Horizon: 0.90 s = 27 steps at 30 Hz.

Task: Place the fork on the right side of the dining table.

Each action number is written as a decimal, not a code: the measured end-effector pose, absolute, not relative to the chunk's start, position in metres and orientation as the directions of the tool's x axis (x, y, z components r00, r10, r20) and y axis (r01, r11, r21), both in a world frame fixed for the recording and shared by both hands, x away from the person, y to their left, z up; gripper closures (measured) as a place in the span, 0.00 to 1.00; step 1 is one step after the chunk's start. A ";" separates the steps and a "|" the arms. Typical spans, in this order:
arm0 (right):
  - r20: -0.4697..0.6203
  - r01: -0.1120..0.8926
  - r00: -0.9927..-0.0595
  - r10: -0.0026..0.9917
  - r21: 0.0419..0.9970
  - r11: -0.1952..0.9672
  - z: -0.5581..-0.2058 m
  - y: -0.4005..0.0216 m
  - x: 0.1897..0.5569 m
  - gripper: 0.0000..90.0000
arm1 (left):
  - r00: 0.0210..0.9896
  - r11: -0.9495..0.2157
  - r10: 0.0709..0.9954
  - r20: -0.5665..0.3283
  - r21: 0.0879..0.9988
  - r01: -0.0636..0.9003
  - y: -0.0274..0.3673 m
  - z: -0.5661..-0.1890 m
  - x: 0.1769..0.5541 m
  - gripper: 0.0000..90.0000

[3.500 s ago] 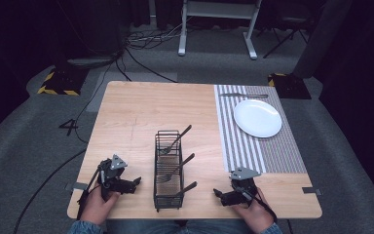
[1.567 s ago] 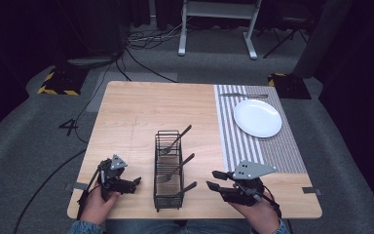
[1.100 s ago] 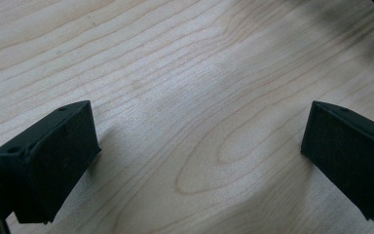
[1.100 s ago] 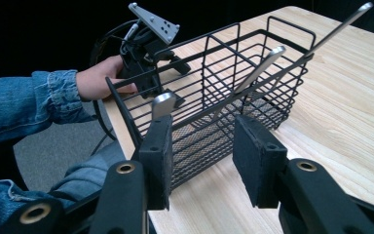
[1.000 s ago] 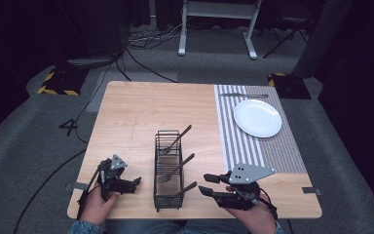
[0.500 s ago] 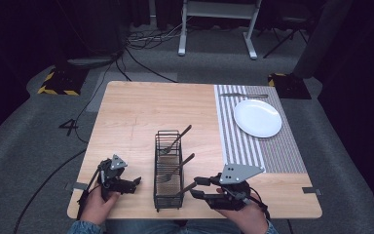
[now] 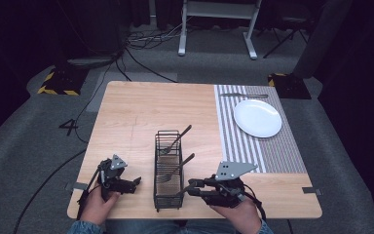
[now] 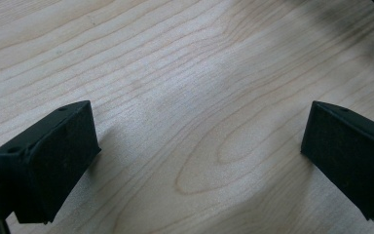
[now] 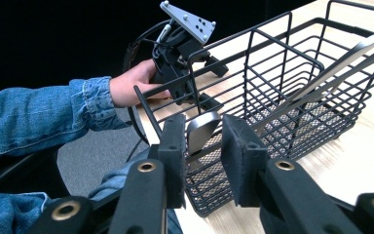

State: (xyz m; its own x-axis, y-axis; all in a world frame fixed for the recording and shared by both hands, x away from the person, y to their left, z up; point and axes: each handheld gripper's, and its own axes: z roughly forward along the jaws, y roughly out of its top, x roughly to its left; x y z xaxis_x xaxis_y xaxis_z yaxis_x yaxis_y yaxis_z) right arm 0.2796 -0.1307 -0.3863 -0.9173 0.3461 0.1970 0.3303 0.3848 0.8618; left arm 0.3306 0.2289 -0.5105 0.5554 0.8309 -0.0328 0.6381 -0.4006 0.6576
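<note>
While the left claw (image 7: pixel 132 182) rests spread on bare table (image 8: pixel 185 97), the right claw (image 9: pixel 202 146) has just been narrowing around a spoon handle (image 9: pixel 200 130) poking from the basket (image 9: pixel 292 87), pads not visibly pressing yet. Best to centre the handle, then squeeze. Wooden top; dark room behind.

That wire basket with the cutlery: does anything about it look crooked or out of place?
Nothing looks spilled or damaged. The wire basket stands upright on the table; two forks merely lean over its rim. A spoon-like handle end pokes out between the right gripper fingers.
</note>
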 end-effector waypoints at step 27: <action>0.133 0.268 -0.923 0.360 0.894 0.359 -0.373 -0.129 0.272 0.91 | 0.556 -0.403 0.830 -0.030 0.657 0.637 0.229 -0.510 0.331 0.00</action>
